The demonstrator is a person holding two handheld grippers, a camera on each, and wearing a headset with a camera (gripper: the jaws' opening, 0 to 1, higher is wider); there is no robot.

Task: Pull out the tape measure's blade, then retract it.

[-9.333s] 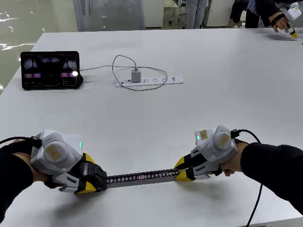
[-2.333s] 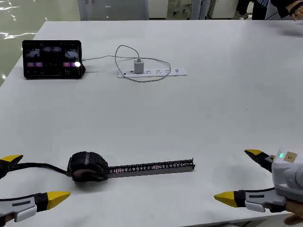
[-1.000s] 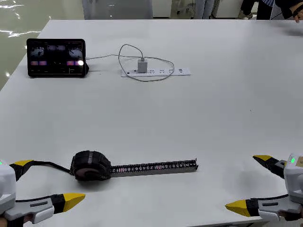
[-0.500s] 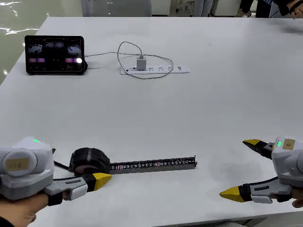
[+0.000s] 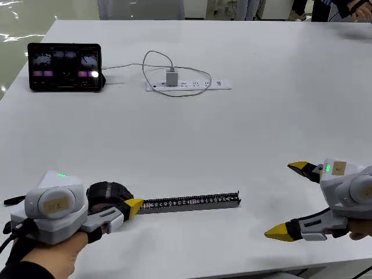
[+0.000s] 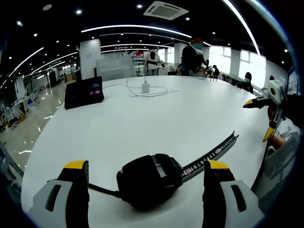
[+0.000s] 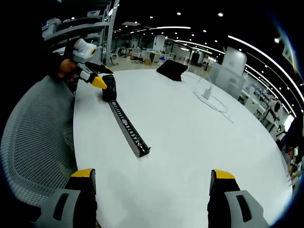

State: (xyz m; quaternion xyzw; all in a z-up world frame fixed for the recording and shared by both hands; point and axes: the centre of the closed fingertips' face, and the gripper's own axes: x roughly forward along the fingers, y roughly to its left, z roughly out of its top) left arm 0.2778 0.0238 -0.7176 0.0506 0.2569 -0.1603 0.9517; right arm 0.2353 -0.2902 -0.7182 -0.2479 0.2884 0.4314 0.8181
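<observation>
My left gripper [image 6: 146, 167] is open, its jaws either side of the tape measure [image 5: 107, 195] at the lower left of the head view, placed, I judge, to steady it for retraction. Its blade [image 5: 192, 201] lies drawn out rightward on the table [image 5: 232, 128]. My right gripper [image 5: 288, 200], jaws apart, hangs well clear at lower right.

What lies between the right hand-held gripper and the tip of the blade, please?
Only bare table: in the head view, the right hand-held gripper, jaws open, faces the blade tip across a plain white stretch.
</observation>
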